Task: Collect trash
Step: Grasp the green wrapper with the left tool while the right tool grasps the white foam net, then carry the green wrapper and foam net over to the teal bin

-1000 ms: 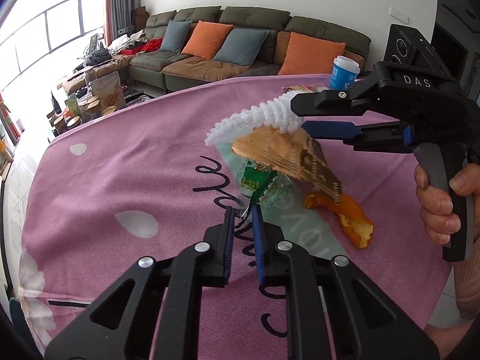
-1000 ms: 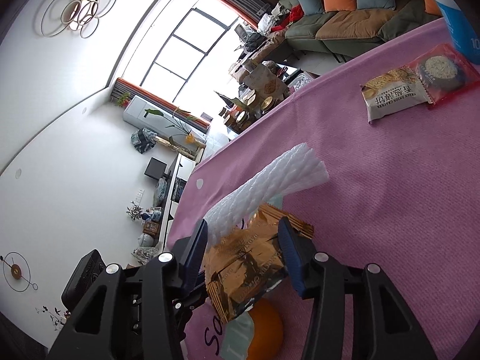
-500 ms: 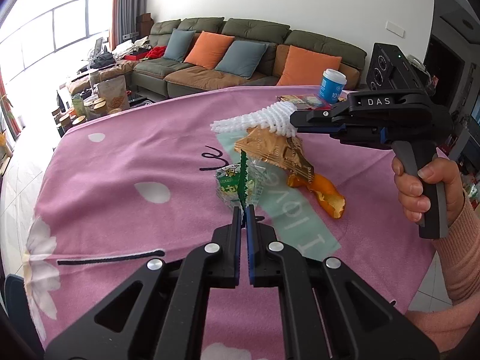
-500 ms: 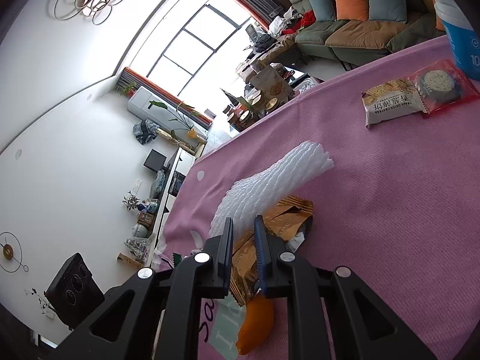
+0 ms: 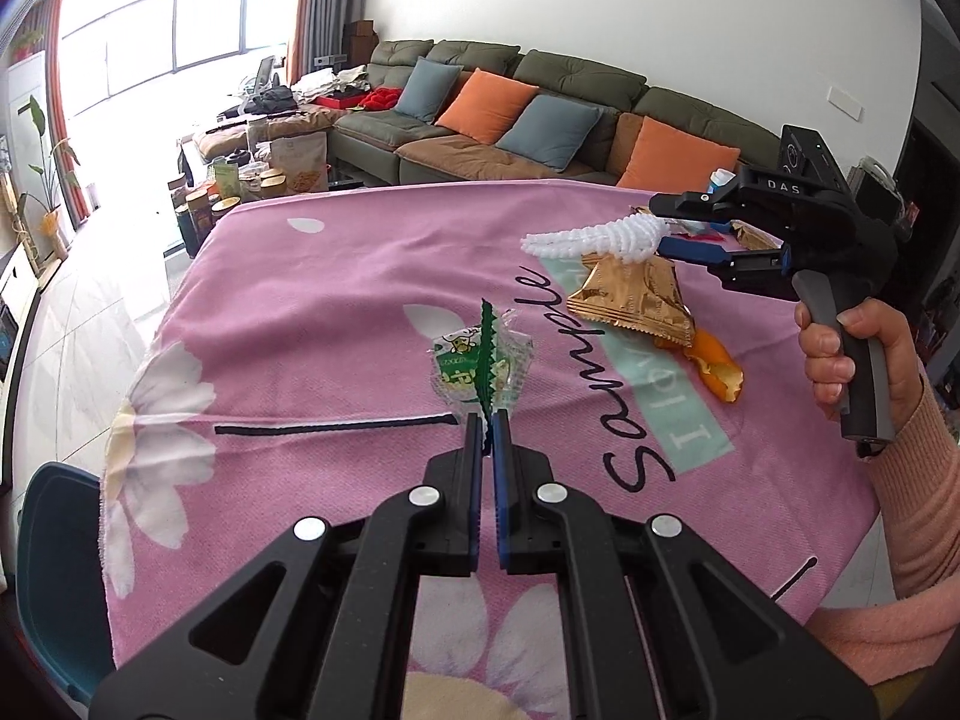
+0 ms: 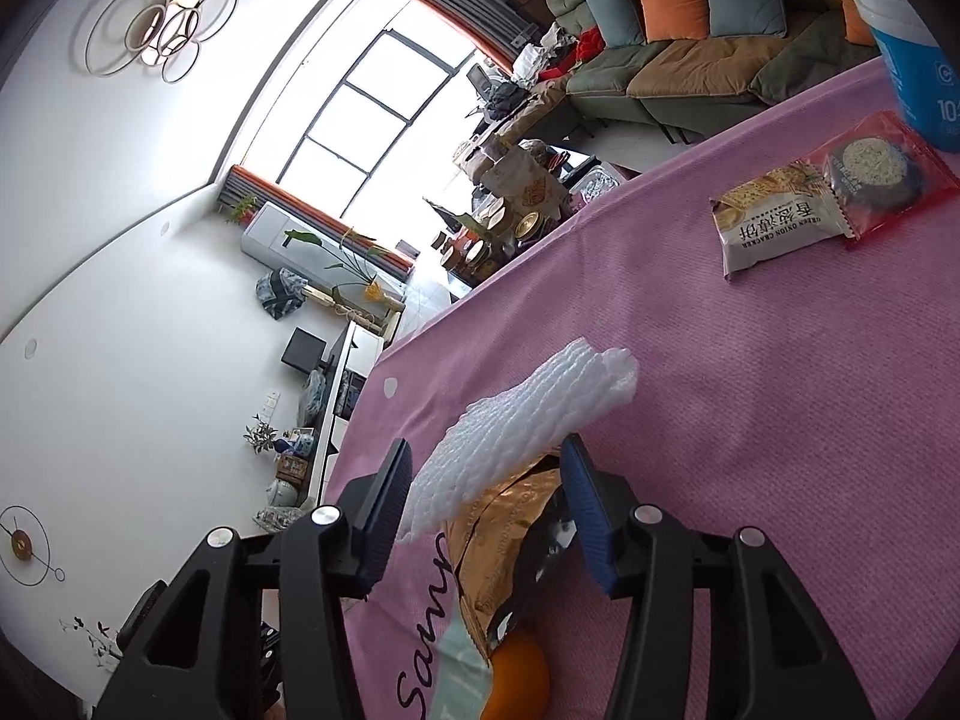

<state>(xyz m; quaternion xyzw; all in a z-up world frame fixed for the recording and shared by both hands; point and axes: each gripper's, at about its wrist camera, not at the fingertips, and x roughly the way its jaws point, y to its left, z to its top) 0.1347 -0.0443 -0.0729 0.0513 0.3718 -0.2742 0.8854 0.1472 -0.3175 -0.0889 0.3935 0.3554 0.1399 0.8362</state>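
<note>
Pink cloth [image 5: 336,312] fills mid-frame. Left gripper [image 5: 487,420], shut, pinches a green wrapper [image 5: 483,360] by its edge. Right gripper [image 6: 486,468] is opening around foam net [image 6: 528,414] and gold wrapper [image 6: 510,534] (probably regripping both); peel [image 5: 717,363] lies right.

Trash and snacks on the pink desk [image 5: 336,312]

2 tools [image 5: 487,420], 1 white foam net [image 6: 522,426], 1 gold wrapper [image 5: 636,300], 1 green-and-clear wrapper [image 5: 474,360], 1 orange peel [image 5: 714,360], 2 sealed snack packets [image 6: 774,216], 1 blue cup [image 6: 912,54]; on the sofa, 3 orange cushions [image 5: 486,105] and 2 blue.
</note>
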